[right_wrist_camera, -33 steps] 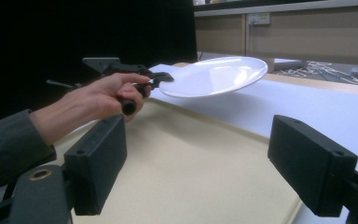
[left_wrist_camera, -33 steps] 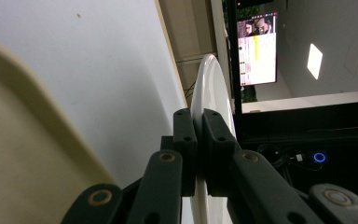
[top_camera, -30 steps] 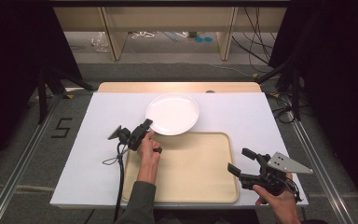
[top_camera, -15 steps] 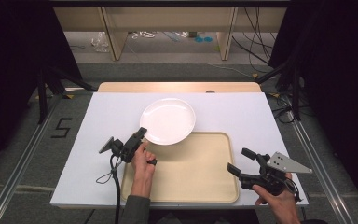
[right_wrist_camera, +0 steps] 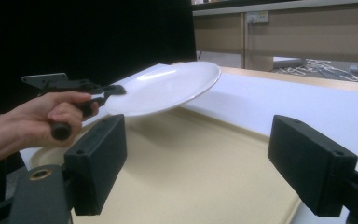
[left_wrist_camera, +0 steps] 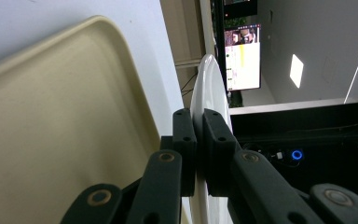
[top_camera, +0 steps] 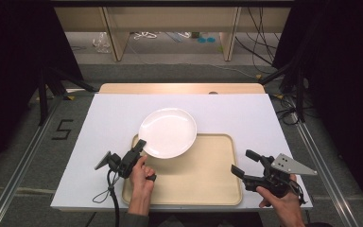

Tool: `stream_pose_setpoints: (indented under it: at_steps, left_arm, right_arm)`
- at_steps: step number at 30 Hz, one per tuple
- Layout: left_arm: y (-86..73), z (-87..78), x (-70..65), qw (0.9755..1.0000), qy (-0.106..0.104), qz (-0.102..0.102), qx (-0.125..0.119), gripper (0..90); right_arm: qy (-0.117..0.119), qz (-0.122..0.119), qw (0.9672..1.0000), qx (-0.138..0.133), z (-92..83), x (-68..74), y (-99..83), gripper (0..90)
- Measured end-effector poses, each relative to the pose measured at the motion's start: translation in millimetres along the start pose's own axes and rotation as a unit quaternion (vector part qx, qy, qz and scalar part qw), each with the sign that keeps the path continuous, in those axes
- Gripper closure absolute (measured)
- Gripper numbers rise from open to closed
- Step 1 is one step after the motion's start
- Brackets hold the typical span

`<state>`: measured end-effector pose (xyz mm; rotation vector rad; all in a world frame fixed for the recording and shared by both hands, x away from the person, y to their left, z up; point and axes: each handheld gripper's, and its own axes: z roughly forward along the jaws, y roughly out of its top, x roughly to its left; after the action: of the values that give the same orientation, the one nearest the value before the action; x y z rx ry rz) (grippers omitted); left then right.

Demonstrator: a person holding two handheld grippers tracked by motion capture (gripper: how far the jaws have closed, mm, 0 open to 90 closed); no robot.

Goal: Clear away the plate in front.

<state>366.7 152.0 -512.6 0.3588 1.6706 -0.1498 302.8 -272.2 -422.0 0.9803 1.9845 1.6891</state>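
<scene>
- High view: even, moderate light from overhead falls on the white-topped table (top_camera: 99,142); the surroundings at both sides drop to near black. The picture is soft, with little fine detail.
- The round white ceramic plate (top_camera: 168,132) is the brightest area and nearly washed out, and it casts only a faint shadow on the shallow beige plastic tray (top_camera: 208,175).
- Left claw view: the close black pads (left_wrist_camera: 185,140) are slightly out of focus; a bright monitor screen (left_wrist_camera: 242,58) and a skewed ceiling light patch (left_wrist_camera: 296,70) glare in a dim room.
- Right claw view: the plate (right_wrist_camera: 168,91) shows a soft sheen, its underside is shaded, and the background at upper left is black.
</scene>
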Motion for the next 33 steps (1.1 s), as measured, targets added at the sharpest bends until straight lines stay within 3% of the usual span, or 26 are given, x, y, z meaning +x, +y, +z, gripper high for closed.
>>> stream_pose_setpoints:
  at_steps: [3,6,10,11,12,14,16,21,24,28,31,33]
  left_arm:
    - [-3.5,-8.7,3.9,0.9999,-0.002,-0.010,-0.002,84.9]
    - [-7.3,-18.5,5.6,1.0000,-0.006,-0.002,-0.001,85.0]
    - [-12.1,-30.9,8.4,1.0000,-0.005,-0.006,0.003,84.8]
    - [-12.9,-34.0,10.0,0.9999,-0.007,-0.008,0.008,84.8]
    - [-15.5,-38.7,11.9,0.9999,-0.003,-0.010,0.005,84.9]
    - [-16.1,-41.3,12.3,0.9999,-0.003,-0.010,0.012,84.9]
    - [-20.9,-43.8,13.6,0.9999,0.002,0.002,0.015,84.9]
    - [-27.8,-45.8,17.1,0.9995,0.013,0.002,0.028,84.3]
    - [-32.2,-47.1,18.6,0.9995,0.010,0.008,0.027,84.3]
    - [-35.7,-52.1,19.9,0.9992,0.024,0.007,0.031,84.2]
    - [-36.0,-54.6,19.5,0.9991,0.027,0.013,0.031,84.2]
    - [-37.6,-55.1,18.9,0.9993,0.025,0.014,0.025,84.1]
  right_arm:
    - [0.000,0.000,1.0000,-0.006,1.4,0.0,-0.6,20.4]
    - [0.000,0.002,1.0000,-0.008,2.1,0.1,-1.1,20.5]
    - [-0.007,-0.003,1.0000,0.002,-0.3,-0.7,-0.1,20.5]
    - [-0.002,0.001,0.9999,-0.010,1.4,-1.1,-1.0,20.5]
    - [-0.001,0.005,1.0000,0.000,0.6,-1.2,-0.9,20.5]
    - [-0.002,0.003,1.0000,0.001,0.4,-1.2,-0.8,20.4]
    - [0.000,0.006,1.0000,0.001,1.3,-0.2,-1.1,20.5]
    - [0.002,0.001,1.0000,-0.004,2.1,0.0,-1.4,20.5]
    - [0.000,0.005,1.0000,0.000,1.7,-0.4,-1.6,20.5]
    - [0.002,0.005,1.0000,-0.001,1.6,0.4,-1.7,20.5]
    - [-0.004,0.001,0.9999,0.013,0.6,0.7,-1.4,20.5]
    - [0.001,0.000,1.0000,0.001,2.4,0.8,-1.8,20.5]
